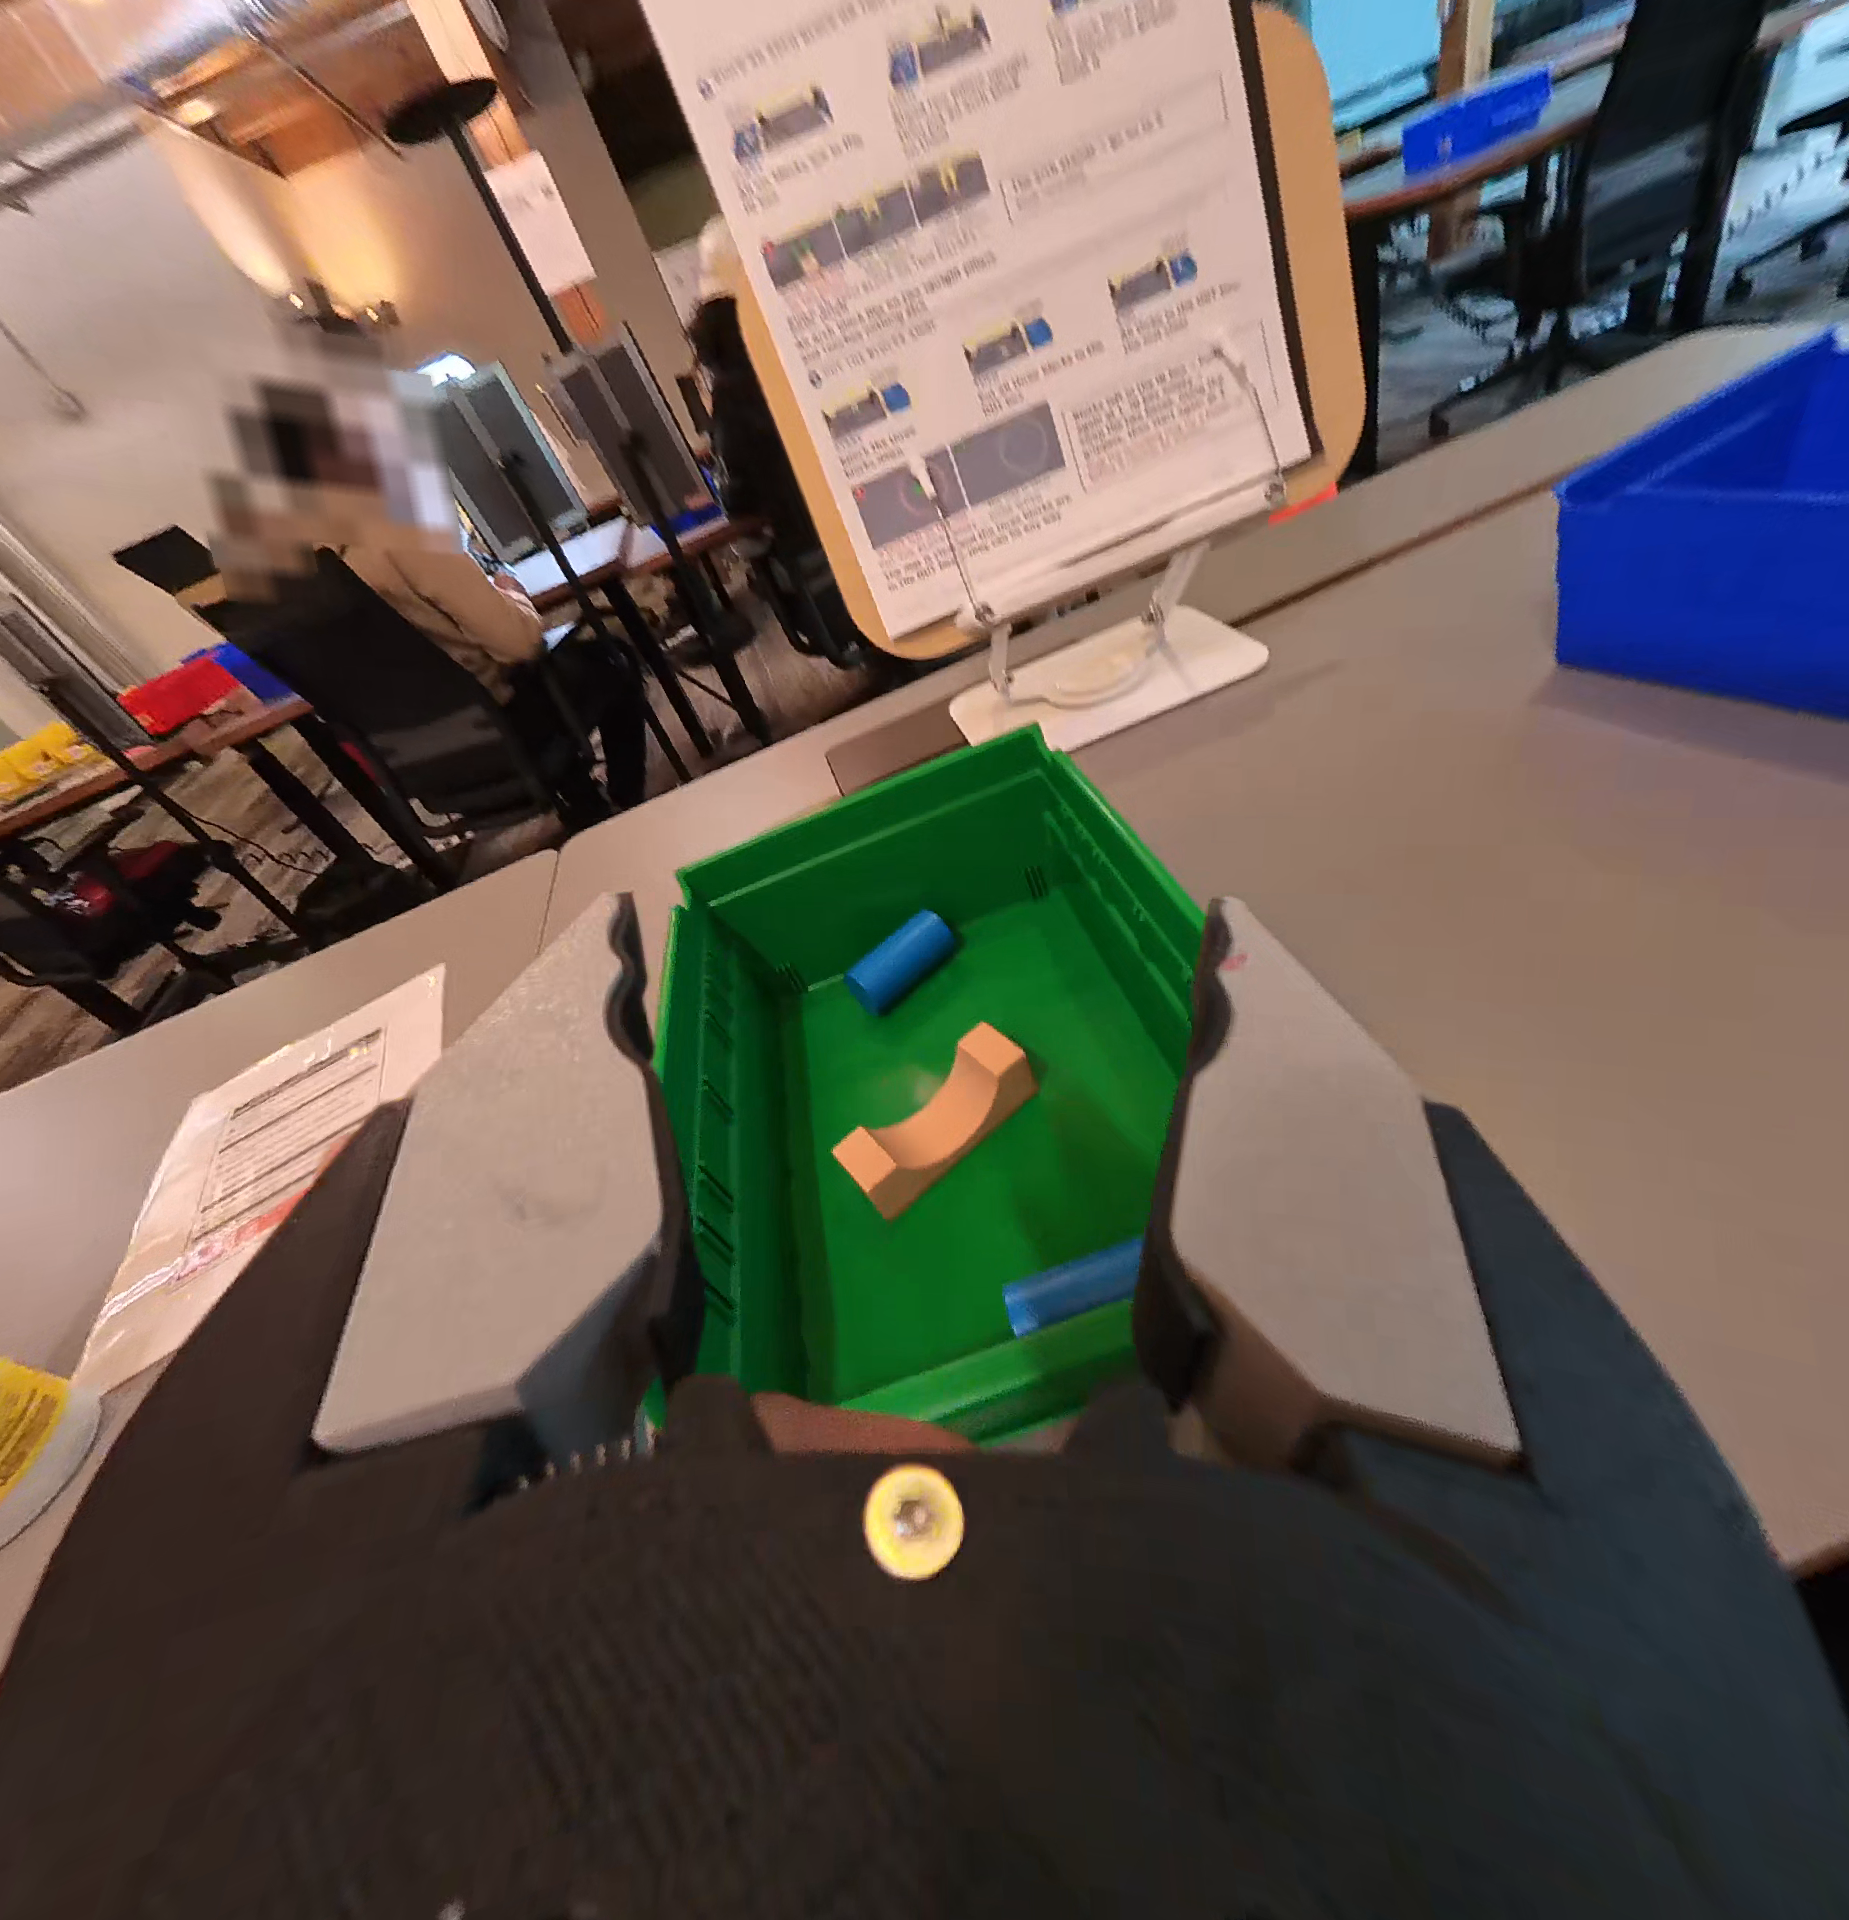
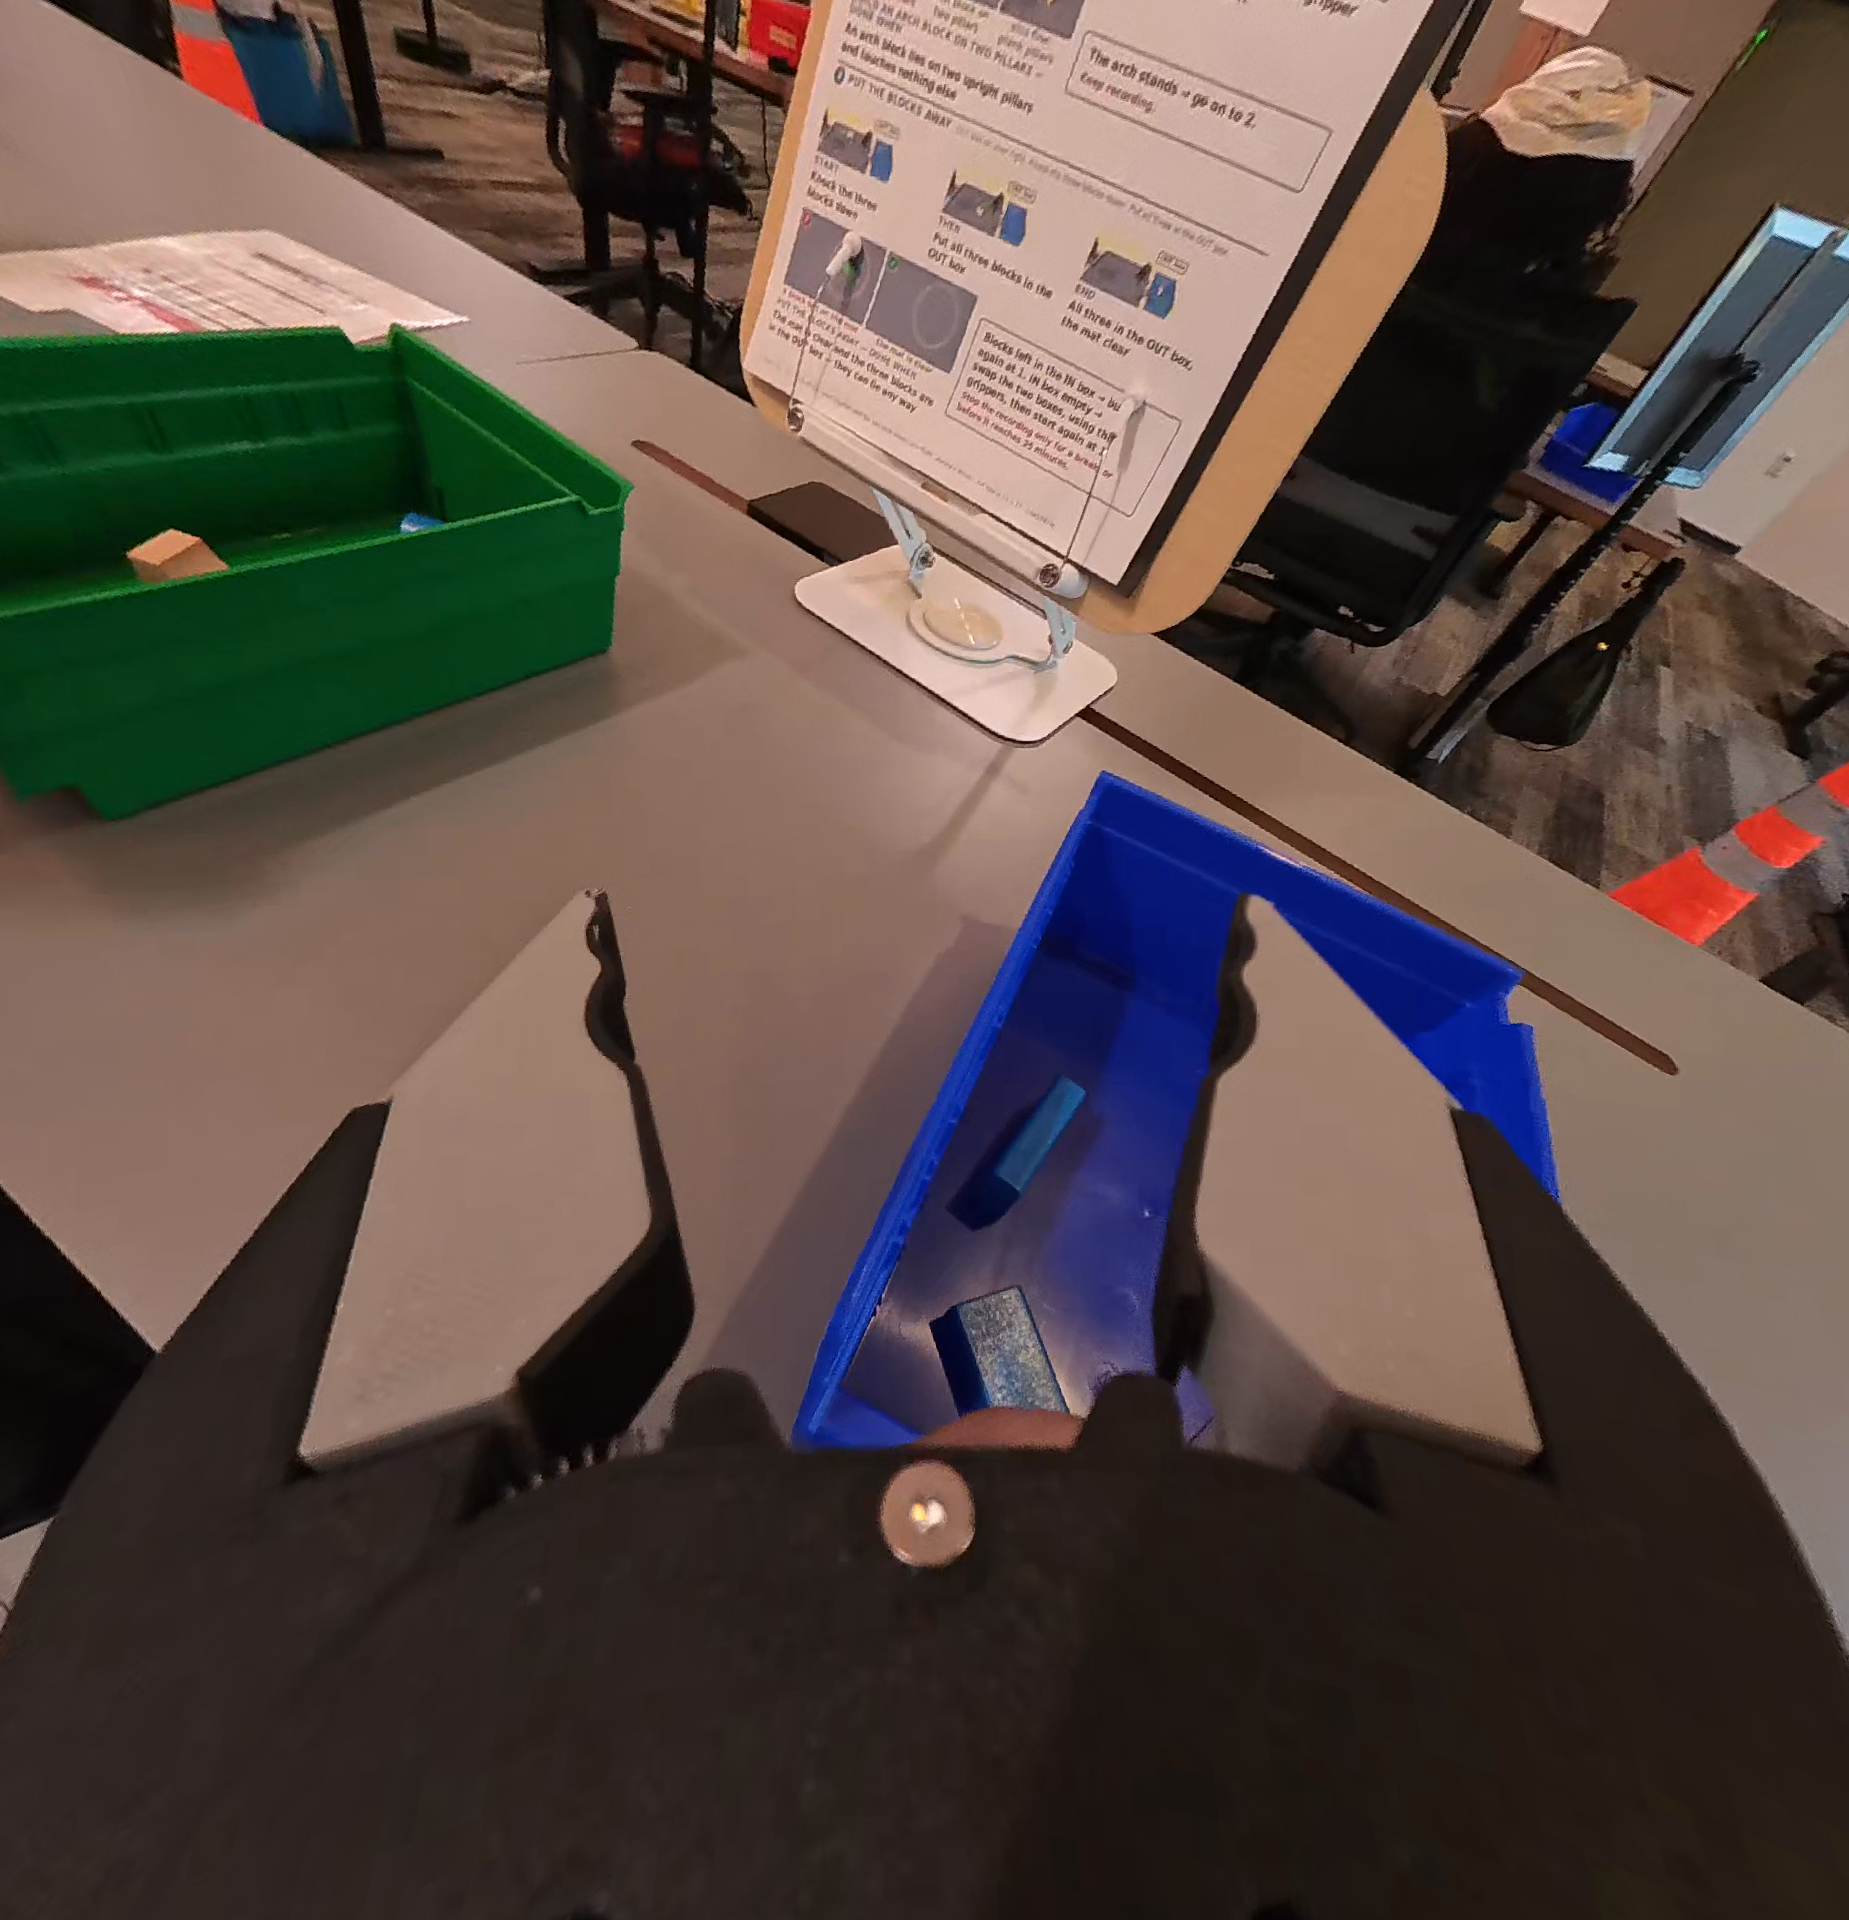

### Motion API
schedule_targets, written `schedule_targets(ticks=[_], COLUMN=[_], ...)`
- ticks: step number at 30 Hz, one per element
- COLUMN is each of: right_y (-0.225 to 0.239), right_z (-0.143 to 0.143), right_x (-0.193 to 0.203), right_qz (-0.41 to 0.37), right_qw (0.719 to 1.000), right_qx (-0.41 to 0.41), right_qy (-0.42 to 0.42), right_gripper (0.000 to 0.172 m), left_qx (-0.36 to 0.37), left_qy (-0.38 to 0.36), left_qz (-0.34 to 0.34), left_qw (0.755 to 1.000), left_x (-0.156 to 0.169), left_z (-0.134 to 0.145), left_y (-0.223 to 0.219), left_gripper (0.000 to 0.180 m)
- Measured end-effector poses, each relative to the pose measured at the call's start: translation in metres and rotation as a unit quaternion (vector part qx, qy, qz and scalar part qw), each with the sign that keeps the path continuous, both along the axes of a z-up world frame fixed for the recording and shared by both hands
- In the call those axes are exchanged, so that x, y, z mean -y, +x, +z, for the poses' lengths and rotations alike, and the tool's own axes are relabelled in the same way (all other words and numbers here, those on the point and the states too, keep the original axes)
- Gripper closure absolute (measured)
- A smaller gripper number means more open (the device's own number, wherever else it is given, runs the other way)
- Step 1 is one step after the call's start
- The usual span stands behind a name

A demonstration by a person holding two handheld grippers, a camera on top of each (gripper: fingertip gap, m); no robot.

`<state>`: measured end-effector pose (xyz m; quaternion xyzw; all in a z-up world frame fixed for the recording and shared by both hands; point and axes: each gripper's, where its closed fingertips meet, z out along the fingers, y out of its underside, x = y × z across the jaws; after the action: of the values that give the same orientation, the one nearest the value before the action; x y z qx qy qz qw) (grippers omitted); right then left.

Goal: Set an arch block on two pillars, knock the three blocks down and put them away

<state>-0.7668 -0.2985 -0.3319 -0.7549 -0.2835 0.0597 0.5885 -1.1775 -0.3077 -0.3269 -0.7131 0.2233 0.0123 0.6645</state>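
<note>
With both my left tongs (image 1: 915, 997) and right tongs (image 2: 915, 997) spread wide and empty, I would drop the left straight into the green bin (image 1: 1128, 883) and close squarely across the tan arch block (image 1: 935, 1117) lying between two blue cylinders (image 1: 899, 961).

Left gripper (image 1: 920, 935) jaws wide apart, bare; right gripper (image 2: 920, 925) likewise.

green bin (image 1: 1107, 831): glossy plastic | arch block (image 1: 935, 1117): matt wood | table (image 1: 1471, 935): smooth matt grey
</note>
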Motion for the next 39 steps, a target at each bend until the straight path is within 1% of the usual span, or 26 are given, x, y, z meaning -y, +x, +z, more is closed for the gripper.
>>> schedule_targets(ticks=[6,11,15,17,22,30,35,39], right_y=[0.012,0.021,0.023,0.025,0.018,0.000,-0.010,-0.012], right_z=[0.011,0.016,0.012,0.008,-0.001,-0.024,-0.034,-0.035], right_x=[-0.001,-0.002,-0.006,-0.009,-0.015,-0.025,-0.028,-0.029], right_qz=[-0.018,-0.028,-0.031,-0.033,-0.021,-0.006,-0.001,-0.001], right_qw=[0.999,0.999,0.999,0.999,0.999,0.999,0.999,0.999], right_qx=[-0.020,-0.033,-0.035,-0.037,-0.046,-0.018,0.004,0.009], right_qy=[0.020,0.028,0.023,0.017,-0.001,-0.031,-0.040,-0.040], right_gripper=[0.059,0.064,0.069,0.070,0.072,0.073,0.074,0.076], left_qx=[0.057,0.061,0.062,0.063,0.046,0.027,0.006,0.006], left_qy=[0.022,0.021,0.009,-0.007,-0.055,-0.131,-0.157,-0.168], left_qz=[-0.001,0.003,-0.012,-0.024,-0.028,-0.021,-0.002,-0.001], left_qw=[0.998,0.998,0.998,0.998,0.997,0.991,0.988,0.986], left_x=[0.002,-0.001,-0.007,-0.012,-0.031,-0.059,-0.070,-0.072], left_z=[0.015,0.013,0.005,-0.004,-0.034,-0.087,-0.108,-0.115], left_y=[-0.007,-0.010,-0.002,0.005,0.018,0.031,0.028,0.027], left_gripper=[0.076,0.082,0.095,0.098,0.099,0.098,0.098,0.098])
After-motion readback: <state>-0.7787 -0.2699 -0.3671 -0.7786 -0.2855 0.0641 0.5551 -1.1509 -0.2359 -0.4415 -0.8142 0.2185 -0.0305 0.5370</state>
